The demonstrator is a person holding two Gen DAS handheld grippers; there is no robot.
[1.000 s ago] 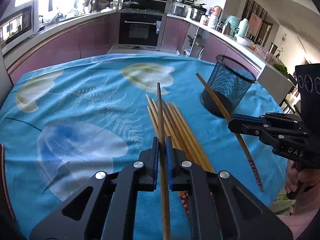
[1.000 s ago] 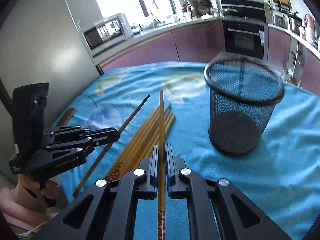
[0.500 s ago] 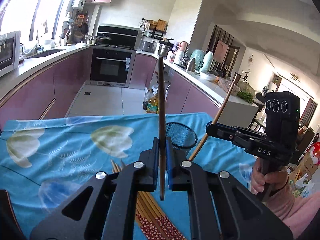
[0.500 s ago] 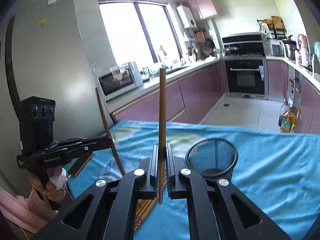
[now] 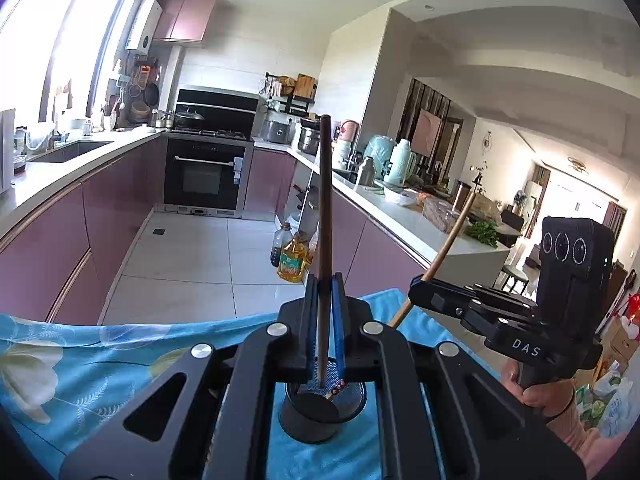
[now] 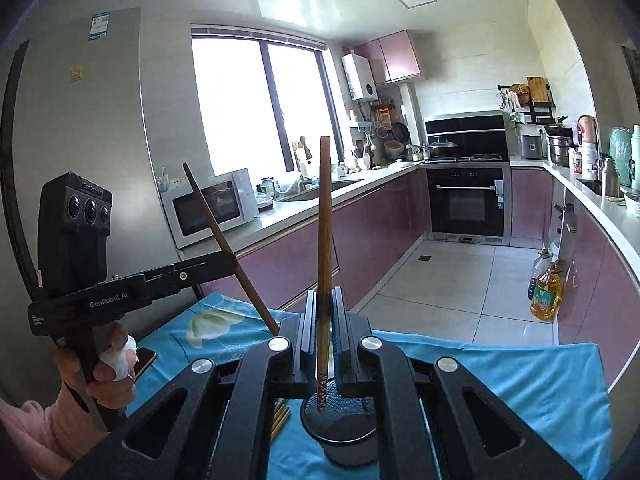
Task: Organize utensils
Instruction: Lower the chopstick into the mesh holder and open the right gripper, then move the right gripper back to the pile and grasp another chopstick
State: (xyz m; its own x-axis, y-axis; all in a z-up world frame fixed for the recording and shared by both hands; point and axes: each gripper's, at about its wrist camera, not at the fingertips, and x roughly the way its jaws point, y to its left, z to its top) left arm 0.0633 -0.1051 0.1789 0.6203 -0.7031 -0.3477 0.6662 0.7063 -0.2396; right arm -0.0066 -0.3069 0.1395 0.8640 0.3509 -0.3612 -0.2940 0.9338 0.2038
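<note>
A: Left gripper (image 5: 323, 320), state?
B: Pinching one dark chopstick (image 5: 325, 216). Long axis near upright, plain end toward the ceiling, lower end hanging just above the mouth of the black mesh cup (image 5: 320, 408).
A: Right gripper (image 6: 324, 328)?
B: Clamped on a second chopstick (image 6: 324, 240), also near upright; patterned end down, hanging over the cup's rim. From the left camera it leans, top tilting away from the cup.
A: The cup?
B: Upright on the blue cloth (image 5: 80, 360).
A: Other chopsticks?
B: A few tan ones (image 6: 280, 418) flat on the cloth, just beside the cup. A hand (image 6: 104, 368) grips the left tool's handle.
</note>
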